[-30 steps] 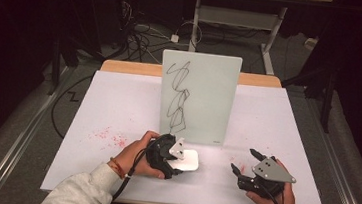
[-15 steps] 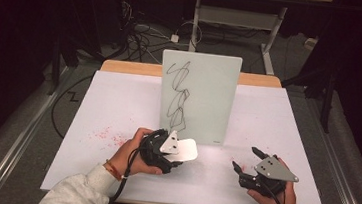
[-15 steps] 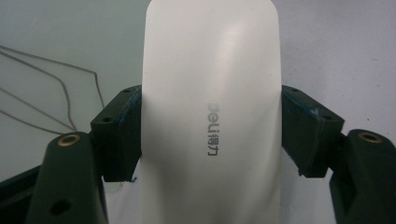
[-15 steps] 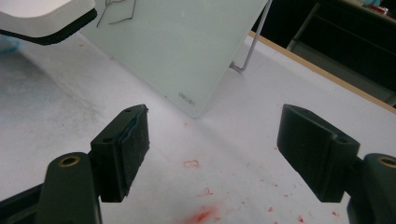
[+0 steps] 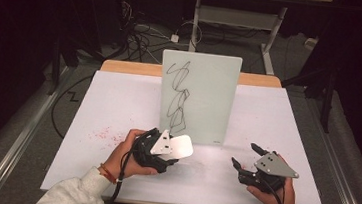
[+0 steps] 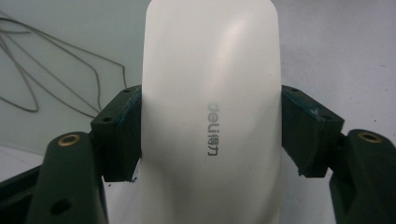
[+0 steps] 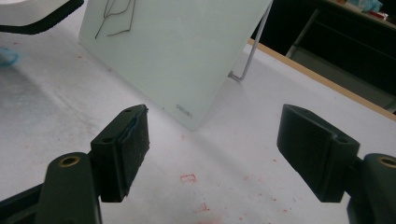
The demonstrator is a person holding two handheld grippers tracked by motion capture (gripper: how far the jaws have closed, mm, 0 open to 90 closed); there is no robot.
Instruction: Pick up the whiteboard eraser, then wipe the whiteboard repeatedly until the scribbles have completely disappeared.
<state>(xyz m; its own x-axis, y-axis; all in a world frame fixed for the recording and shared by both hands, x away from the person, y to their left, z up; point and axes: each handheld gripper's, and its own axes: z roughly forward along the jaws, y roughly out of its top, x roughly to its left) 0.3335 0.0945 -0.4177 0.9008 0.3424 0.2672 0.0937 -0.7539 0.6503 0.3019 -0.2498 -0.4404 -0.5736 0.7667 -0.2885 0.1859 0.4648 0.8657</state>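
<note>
The left gripper (image 5: 176, 154) is clamped on a white whiteboard eraser (image 5: 180, 146); in the left gripper view the two black jaws press against the long sides of the eraser (image 6: 210, 116), which runs straight out between them and past their tips, its smooth back bearing a small grey brand mark. In the high view the eraser sticks out ahead of this gripper, raised off the white table (image 5: 118, 106), with its far end just short of the lower edge of the glass whiteboard (image 5: 198, 98). The board stands nearly upright directly ahead of the left gripper, and a black scribble (image 5: 178, 99) runs down the half of it nearest that gripper. The same thin lines (image 6: 51, 79) show on the board's surface behind the eraser, to the left of the jaws in the left gripper view.

The right gripper (image 5: 246, 158) rests low by the near edge of the table, held in the person's right hand (image 5: 275, 196), its jaws spread wide with nothing between them. Ahead of it and to its left lies the board's lower corner (image 7: 187, 112), propped by a thin wire stand (image 7: 247, 60). Faint red marker specks (image 7: 189, 178) dot the table just beyond its jaws.
</note>
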